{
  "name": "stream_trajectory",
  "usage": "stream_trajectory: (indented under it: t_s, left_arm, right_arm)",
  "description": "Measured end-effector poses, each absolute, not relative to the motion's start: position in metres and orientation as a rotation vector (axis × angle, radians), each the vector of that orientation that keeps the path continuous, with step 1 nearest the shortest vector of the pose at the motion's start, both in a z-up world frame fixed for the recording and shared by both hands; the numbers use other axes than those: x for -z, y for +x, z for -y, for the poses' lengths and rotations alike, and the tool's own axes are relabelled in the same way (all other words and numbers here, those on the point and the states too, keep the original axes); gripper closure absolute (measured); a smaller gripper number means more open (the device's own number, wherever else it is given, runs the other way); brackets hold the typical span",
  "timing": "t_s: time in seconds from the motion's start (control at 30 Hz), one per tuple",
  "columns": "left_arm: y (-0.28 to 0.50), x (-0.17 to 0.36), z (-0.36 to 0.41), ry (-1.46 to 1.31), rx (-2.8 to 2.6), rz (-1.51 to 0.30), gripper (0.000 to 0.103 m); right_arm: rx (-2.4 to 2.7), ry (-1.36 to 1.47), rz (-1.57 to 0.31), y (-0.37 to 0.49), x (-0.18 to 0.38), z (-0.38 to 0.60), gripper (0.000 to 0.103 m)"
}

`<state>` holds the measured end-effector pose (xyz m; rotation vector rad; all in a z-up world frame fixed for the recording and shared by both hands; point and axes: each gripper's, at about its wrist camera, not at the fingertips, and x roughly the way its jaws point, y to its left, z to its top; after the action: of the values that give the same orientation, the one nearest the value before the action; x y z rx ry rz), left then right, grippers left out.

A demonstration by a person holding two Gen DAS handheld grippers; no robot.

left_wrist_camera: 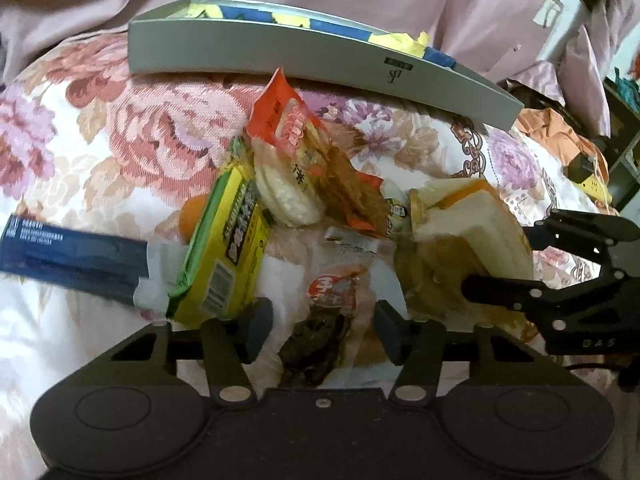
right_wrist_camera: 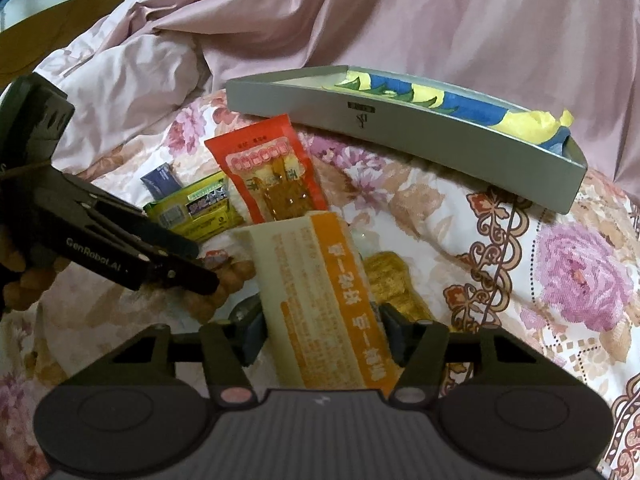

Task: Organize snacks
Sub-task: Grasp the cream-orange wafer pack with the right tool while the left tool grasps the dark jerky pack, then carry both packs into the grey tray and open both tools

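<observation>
Your right claw point(right_wrist_camera: 322, 326) grips the orange-and-white pack point(right_wrist_camera: 320, 300) across its width, both pads against its sides; its long axis runs straight ahead toward the grey tray point(right_wrist_camera: 400, 136). Your left claw point(left_wrist_camera: 322, 326) gapes wide around a clear wrapper point(left_wrist_camera: 320, 320) on the floral quilt point(left_wrist_camera: 120, 140), pads clear of it.

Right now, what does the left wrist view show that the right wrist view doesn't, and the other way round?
Left wrist only: a round white rice cracker pack, an orange fruit behind the pile, and a clear packet of dark dried snack between the left gripper jaws.

Right wrist only: the printed face of the orange-and-cream packet between the right gripper jaws.

Both: the grey cardboard tray holding a blue-and-yellow packet, the yellow-green wrapped pack, and the floral bedspread.
</observation>
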<state>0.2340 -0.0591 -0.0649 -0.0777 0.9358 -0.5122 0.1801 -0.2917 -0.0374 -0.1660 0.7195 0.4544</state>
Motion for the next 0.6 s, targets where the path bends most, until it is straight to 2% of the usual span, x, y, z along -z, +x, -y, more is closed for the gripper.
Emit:
stream_trajectory:
  t_s: [0.07, 0.17, 0.4, 0.6]
  left_arm:
    - [0.229, 0.064, 0.061, -0.087, 0.499, -0.948, 0.054]
    - [0.221, 0.063, 0.065, -0.081, 0.48, -0.955, 0.054]
    - [0.2, 0.06, 0.067, -0.113, 0.433, -0.954, 0.055]
    - [0.183, 0.042, 0.067, -0.124, 0.407, -0.876, 0.055]
  right_arm:
    - [-0.453, -0.169, -0.71, 0.179, 0.037, 0.29, 0.045]
    - [-0.453, -0.161, -0.695, 0.177, 0.035, 0.29, 0.051]
    - [-0.459, -0.141, -0.647, 0.171, 0.031, 0.287, 0.053]
    - [-0.488, -0.103, -0.555, 0.164, 0.02, 0.288, 0.053]
